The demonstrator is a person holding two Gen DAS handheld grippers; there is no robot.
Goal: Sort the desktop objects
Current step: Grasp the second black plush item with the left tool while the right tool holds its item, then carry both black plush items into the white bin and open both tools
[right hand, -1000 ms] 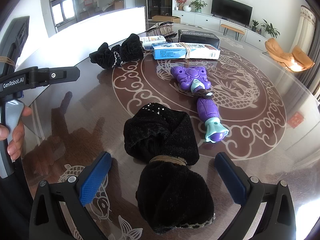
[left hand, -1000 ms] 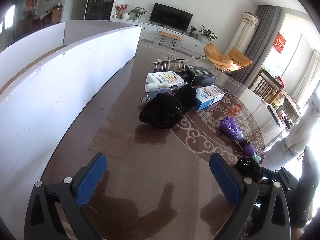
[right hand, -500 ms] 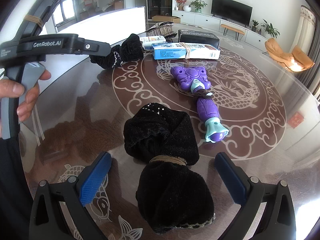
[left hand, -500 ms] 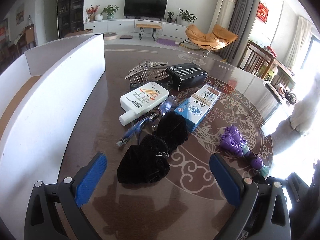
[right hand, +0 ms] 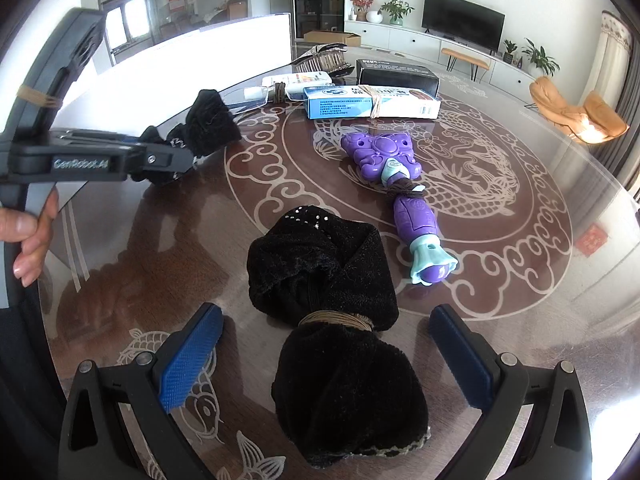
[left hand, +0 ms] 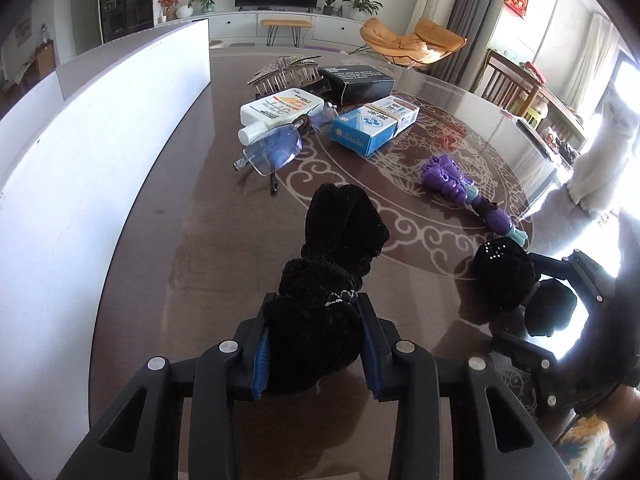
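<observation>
My left gripper [left hand: 314, 344] is shut on a black velvet bundle [left hand: 332, 264] and holds its near end; it also shows in the right wrist view [right hand: 200, 128], with the left gripper [right hand: 176, 164] at far left. My right gripper [right hand: 326, 360] is open, its jaws on either side of a second black velvet bundle [right hand: 332, 320] bound by a rubber band, which lies on the table. That bundle also shows in the left wrist view [left hand: 504, 276]. A purple toy [right hand: 396, 184] lies just beyond it.
A white box wall [left hand: 80, 168] runs along the left. At the far side lie glasses [left hand: 276, 148], a white tube [left hand: 280, 108], a blue and white carton [left hand: 372, 124], a black box [left hand: 360, 82] and a hair claw [left hand: 286, 72]. The round table edge [right hand: 600, 280] curves at right.
My left gripper has moved forward and down onto the far black bundle and shut on it, uncovering the glasses. My right gripper has stayed open and still.
</observation>
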